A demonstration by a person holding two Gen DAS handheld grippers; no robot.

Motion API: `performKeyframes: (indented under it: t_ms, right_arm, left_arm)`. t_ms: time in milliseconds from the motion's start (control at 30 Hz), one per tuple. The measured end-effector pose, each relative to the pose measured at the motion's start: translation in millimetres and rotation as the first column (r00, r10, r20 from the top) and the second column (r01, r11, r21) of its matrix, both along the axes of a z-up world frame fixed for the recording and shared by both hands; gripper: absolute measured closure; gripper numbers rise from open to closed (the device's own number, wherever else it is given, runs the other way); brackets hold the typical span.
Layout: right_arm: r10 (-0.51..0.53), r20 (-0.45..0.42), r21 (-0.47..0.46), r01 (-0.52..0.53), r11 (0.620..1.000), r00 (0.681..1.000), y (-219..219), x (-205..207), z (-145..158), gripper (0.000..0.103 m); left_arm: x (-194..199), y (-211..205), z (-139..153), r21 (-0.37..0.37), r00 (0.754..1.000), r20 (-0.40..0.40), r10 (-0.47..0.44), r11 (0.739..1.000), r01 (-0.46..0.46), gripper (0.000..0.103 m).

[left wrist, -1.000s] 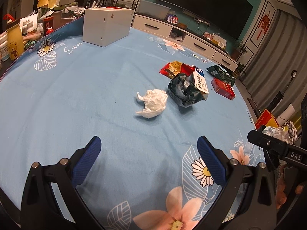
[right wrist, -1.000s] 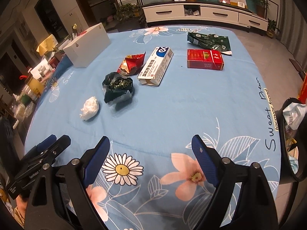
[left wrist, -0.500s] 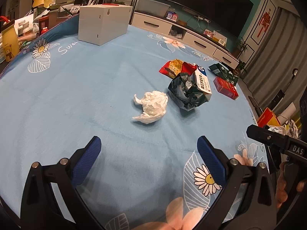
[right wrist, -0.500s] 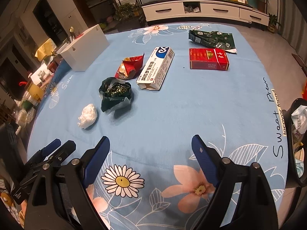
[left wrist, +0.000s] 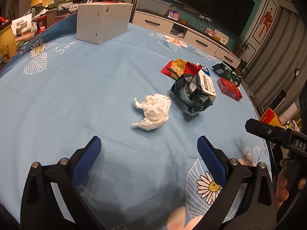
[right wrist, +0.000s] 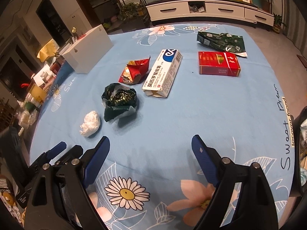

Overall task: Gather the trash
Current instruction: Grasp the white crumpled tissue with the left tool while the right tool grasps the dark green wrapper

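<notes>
Blue floral tablecloth (right wrist: 211,115), one tissue wad (left wrist: 154,111), three wrappers, two cartons, both grippers' jaws wide (empty)

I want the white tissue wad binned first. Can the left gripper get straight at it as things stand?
Probably yes. The left gripper has its jaws open and empty, the crumpled tissue lies just ahead on bare cloth, and the dark green wrapper sits off to one side.

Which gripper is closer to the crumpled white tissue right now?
Left. The left gripper sits open just short of the white tissue, which lies straight ahead of its jaws. The right gripper, also open, has the tissue ahead and off to its left, beyond its left finger.
</notes>
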State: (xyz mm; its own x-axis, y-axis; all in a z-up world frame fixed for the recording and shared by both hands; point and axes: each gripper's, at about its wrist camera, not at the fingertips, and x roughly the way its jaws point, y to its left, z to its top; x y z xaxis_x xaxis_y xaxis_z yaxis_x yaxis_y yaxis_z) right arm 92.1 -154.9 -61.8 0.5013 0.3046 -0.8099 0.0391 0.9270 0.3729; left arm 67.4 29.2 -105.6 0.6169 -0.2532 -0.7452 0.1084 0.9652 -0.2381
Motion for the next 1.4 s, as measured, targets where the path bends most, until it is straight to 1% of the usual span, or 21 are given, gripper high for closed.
performKeyframes:
  t_ms: [133, 233, 333, 467, 600, 767, 900, 967, 1000, 1033, 1067, 1100, 1133, 1167, 1200, 1233, 1267, 1333, 1400]
  right_arm:
    - [0.015, 0.003, 0.014, -0.015, 1.000, 1.000, 5, 8, 0, 0.017]
    - [0.023, 0.009, 0.027, -0.024, 0.999, 1.000, 9, 14, 0, 0.017]
    - [0.029, 0.012, 0.045, -0.030, 0.999, 1.000, 12, 20, -2, 0.017]
    - [0.048, 0.007, 0.120, -0.048, 0.992, 0.999, 17, 33, -6, 0.017]
    - [0.069, 0.036, 0.113, -0.072, 0.991, 0.997, 28, 48, -7, 0.017]
    - [0.078, 0.036, 0.105, -0.081, 0.991, 0.996, 40, 73, -16, 0.017]
    - [0.094, 0.032, 0.088, -0.096, 0.991, 0.995, 50, 85, -24, 0.017]
    - [0.106, 0.041, 0.067, -0.109, 0.992, 0.993, 55, 87, -25, 0.022]
    - [0.111, 0.043, 0.059, -0.113, 0.992, 0.993, 56, 88, -25, 0.030]
    - [0.119, 0.044, 0.044, -0.121, 0.992, 0.992, 59, 89, -25, 0.037]
    - [0.127, 0.047, 0.032, -0.128, 0.991, 0.991, 61, 90, -25, 0.040]
    - [0.131, 0.057, 0.015, -0.132, 0.991, 0.990, 63, 90, -24, 0.044]
    - [0.134, 0.062, 0.002, -0.134, 0.991, 0.989, 65, 91, -23, 0.049]
    - [0.138, 0.066, -0.018, -0.137, 0.990, 0.988, 67, 91, -22, 0.051]
    - [0.144, 0.069, -0.032, -0.142, 0.989, 0.987, 69, 91, -21, 0.055]
    - [0.148, 0.069, -0.036, -0.145, 0.989, 0.987, 70, 92, -21, 0.057]
    - [0.149, 0.070, -0.043, -0.146, 0.988, 0.986, 71, 92, -20, 0.058]
    - [0.150, 0.076, -0.060, -0.146, 0.987, 0.986, 72, 89, -19, 0.062]
    - [0.151, 0.088, -0.074, -0.145, 0.987, 0.985, 73, 86, -16, 0.065]
  left_arm:
    - [2, 3, -1, -0.012, 1.000, 0.005, 0.006, 1.000, -0.006, 0.003]
    - [4, 8, -3, -0.010, 1.000, 0.006, 0.028, 1.000, -0.028, 0.003]
    - [5, 11, -4, -0.020, 1.000, 0.012, 0.014, 1.000, -0.014, 0.003]
    - [8, 8, -4, -0.017, 1.000, 0.021, -0.017, 1.000, 0.017, 0.003]
    - [21, 2, -6, 0.026, 1.000, 0.019, -0.015, 1.000, 0.015, 0.003]
    - [39, -9, -6, 0.061, 0.999, 0.020, -0.036, 0.998, 0.035, 0.003]
    - [49, -17, -9, 0.106, 0.999, 0.019, -0.036, 0.994, 0.033, 0.004]
    - [50, -20, -9, 0.124, 0.999, 0.025, -0.037, 0.992, 0.033, 0.010]
    - [51, -22, -10, 0.128, 0.999, 0.024, -0.041, 0.991, 0.038, 0.012]
    - [52, -23, -11, 0.133, 0.999, 0.022, -0.040, 0.990, 0.037, 0.019]
    - [52, -24, -11, 0.133, 0.999, 0.021, -0.041, 0.990, 0.037, 0.028]
    - [54, -24, -12, 0.133, 0.999, 0.017, -0.047, 0.990, 0.044, 0.032]
    - [54, -25, -13, 0.133, 0.999, 0.013, -0.048, 0.990, 0.046, 0.041]
    - [55, -24, -14, 0.130, 0.999, 0.010, -0.050, 0.990, 0.048, 0.048]
    - [56, -24, -15, 0.121, 0.998, 0.008, -0.056, 0.991, 0.055, 0.053]
    - [56, -25, -15, 0.115, 0.998, 0.007, -0.062, 0.992, 0.060, 0.065]
    - [57, -25, -15, 0.110, 0.998, 0.008, -0.066, 0.992, 0.065, 0.069]
    - [56, -27, -15, 0.116, 0.997, 0.014, -0.075, 0.991, 0.073, 0.072]
    - [53, -28, -14, 0.113, 0.997, 0.021, -0.080, 0.991, 0.077, 0.074]
